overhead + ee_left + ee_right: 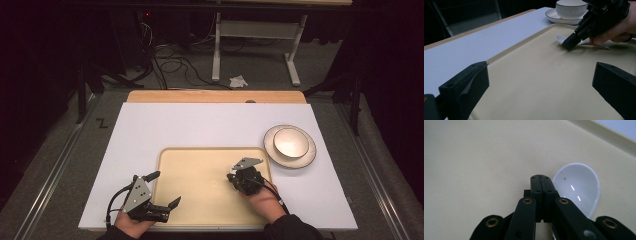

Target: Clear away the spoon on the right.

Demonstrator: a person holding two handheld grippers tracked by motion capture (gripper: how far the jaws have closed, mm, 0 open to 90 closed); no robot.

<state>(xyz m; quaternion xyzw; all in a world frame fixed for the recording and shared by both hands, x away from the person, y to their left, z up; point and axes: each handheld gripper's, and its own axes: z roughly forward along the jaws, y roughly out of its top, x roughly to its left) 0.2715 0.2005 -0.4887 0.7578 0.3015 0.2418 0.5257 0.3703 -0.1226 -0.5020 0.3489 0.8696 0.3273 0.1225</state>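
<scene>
Work in hand: picking up the white spoon (579,187) that lies on the beige tray (200,200), probably to carry it to the bowl (290,142), which sits on a saucer (306,157) on the desk (200,125) just beyond the tray's far right corner.
Progress: early, by my reading. The spoon is flat on the tray and not lifted; the bowl looks empty from above. The grasp, the lift and the carry are all left.
Right gripper (541,185): its fingers are pressed together with no gap between them and nothing between the pads.
Spoon and fingers: in the right gripper view the spoon's bowl lies just beside the closed tips, on their right, and its handle runs back under the right-hand finger. In the left gripper view the right gripper's tip (570,42) is down at the tray, at the neck of the spoon; I cannot tell whether it touches.
Left gripper (162,192): fingers wide apart and empty, at the tray's near left edge, well away from the spoon.
Next, as I judge it: the right fingers must part before they can close on the handle.
</scene>
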